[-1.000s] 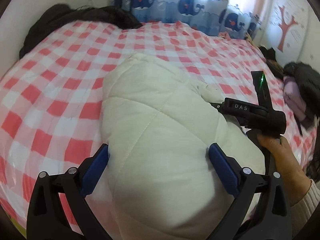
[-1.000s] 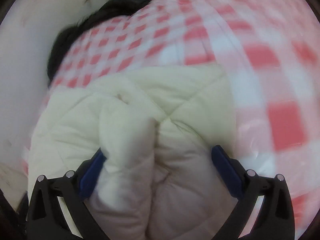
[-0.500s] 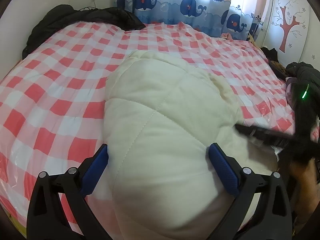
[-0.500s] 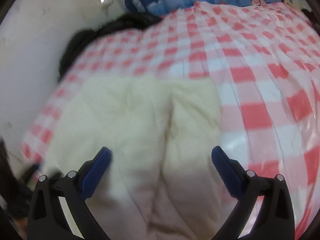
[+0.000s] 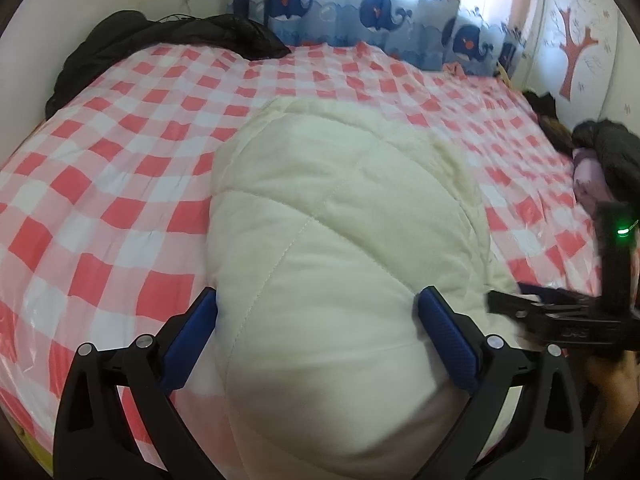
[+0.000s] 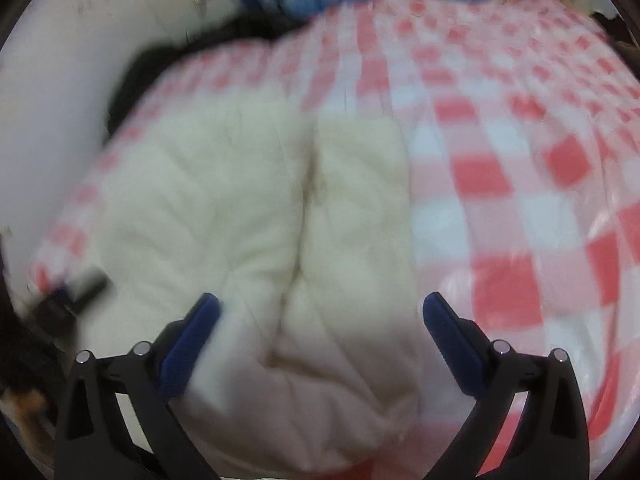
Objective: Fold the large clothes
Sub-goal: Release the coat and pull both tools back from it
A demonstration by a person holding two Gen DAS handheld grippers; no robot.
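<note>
A cream quilted puffy jacket (image 5: 340, 220) lies folded into a thick bundle on the bed's red-and-white checked cover (image 5: 120, 168). My left gripper (image 5: 320, 336) is open, its blue pads (image 5: 192, 340) either side of the bundle's near end, which bulges between them. In the right wrist view, which is blurred, my right gripper (image 6: 320, 340) is also open, low over the jacket (image 6: 248, 208), which shows a crease down its middle. The right gripper's black body (image 5: 568, 320) with a green light sits at the jacket's right side, a hand below it.
Black garments (image 5: 172, 36) lie heaped at the bed's far left by the wall. A whale-print curtain (image 5: 360, 8) hangs behind the bed. Dark and lilac clothes (image 5: 600, 160) are piled at the right edge. A white wall (image 6: 60, 100) runs along the left.
My right gripper has drawn back off the jacket and swung to its right side. The bundle has settled lower and flatter. The left gripper has stayed in place, open.
</note>
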